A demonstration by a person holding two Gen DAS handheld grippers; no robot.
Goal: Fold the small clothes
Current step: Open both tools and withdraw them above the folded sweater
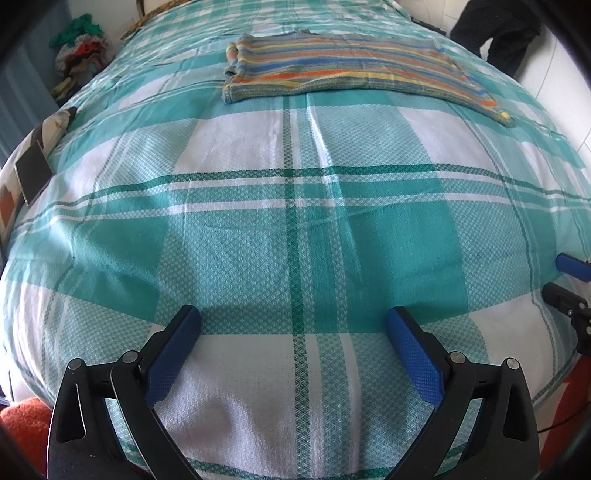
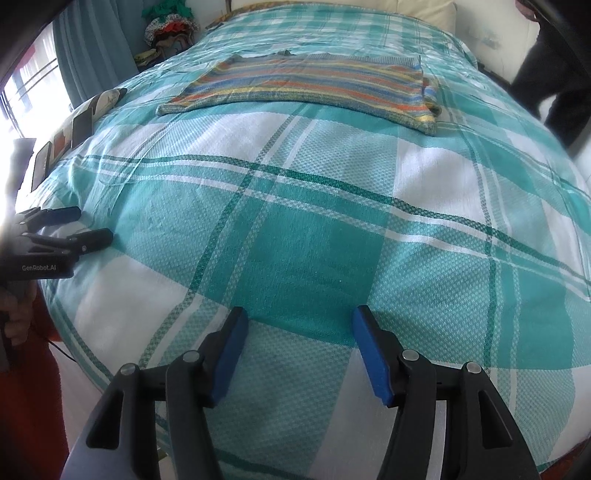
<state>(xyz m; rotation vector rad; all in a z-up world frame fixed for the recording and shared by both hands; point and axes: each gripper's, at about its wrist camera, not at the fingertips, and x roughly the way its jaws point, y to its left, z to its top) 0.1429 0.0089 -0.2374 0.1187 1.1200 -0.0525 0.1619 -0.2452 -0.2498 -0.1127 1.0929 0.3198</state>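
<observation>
A folded, multicoloured striped garment (image 1: 351, 70) (image 2: 314, 85) lies flat at the far side of a bed covered with a teal-and-white checked sheet (image 1: 295, 229) (image 2: 317, 236). My left gripper (image 1: 293, 312) hovers over the near part of the sheet, wide open with nothing between its blue pads. It also shows at the left edge of the right wrist view (image 2: 90, 225), held by a hand (image 2: 14, 317). My right gripper (image 2: 301, 312) is open too, empty, well short of the garment. Its fingertips peek in at the right edge of the left wrist view (image 1: 557, 275).
A heap of mixed clothes (image 1: 79, 48) (image 2: 170, 26) sits past the bed's far left corner. A dark flat phone-like object (image 1: 33, 173) rests on a patterned cushion at the left edge. A person in dark clothing (image 1: 498, 29) (image 2: 546, 74) stands at the far right.
</observation>
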